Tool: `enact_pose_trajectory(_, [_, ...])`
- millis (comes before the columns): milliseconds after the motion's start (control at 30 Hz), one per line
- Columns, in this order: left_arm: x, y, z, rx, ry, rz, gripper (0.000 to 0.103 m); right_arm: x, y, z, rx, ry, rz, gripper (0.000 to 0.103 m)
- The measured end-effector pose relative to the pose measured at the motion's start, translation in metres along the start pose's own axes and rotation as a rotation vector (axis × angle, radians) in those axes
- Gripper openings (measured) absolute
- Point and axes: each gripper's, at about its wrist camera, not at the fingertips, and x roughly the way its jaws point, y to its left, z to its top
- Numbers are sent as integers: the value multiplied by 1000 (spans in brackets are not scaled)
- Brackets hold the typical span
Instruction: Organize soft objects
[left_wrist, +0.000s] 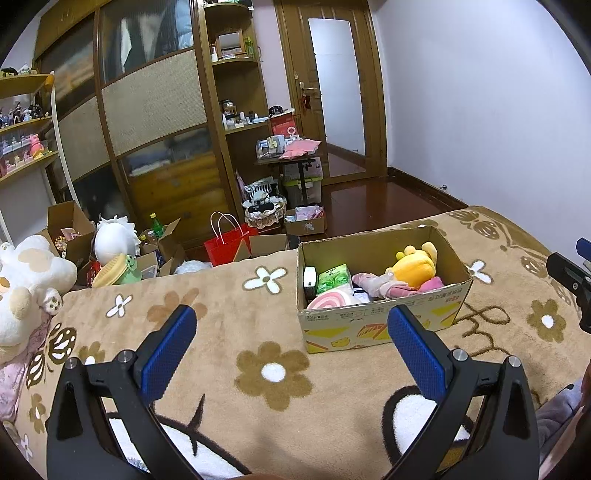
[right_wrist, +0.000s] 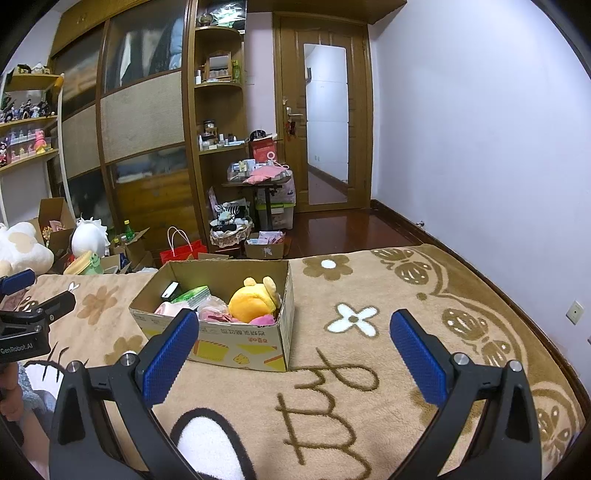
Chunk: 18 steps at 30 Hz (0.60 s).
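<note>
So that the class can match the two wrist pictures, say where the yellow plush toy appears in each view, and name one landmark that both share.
Left wrist view: the yellow plush toy lies right of centre, at the right end of the cardboard box.
Right wrist view: it lies left of centre, again at the box's right end.
Shared landmark: the wooden door with a glass panel.

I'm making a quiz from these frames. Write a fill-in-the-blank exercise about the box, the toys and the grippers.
1. The yellow plush toy lies inside the ____ box.
2. Both the left gripper and the right gripper are ____, with nothing between their fingers.
3. The box stands on a brown blanket patterned with ____.
4. The pack in the box beside the black item is ____ in colour.

Missing words: cardboard; open; flowers; green
</note>
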Motion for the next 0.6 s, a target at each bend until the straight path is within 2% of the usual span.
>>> enact_pose_trajectory(600, [1,0,-4,10,3,1,102,0,-1,0,1,-1,-2,103])
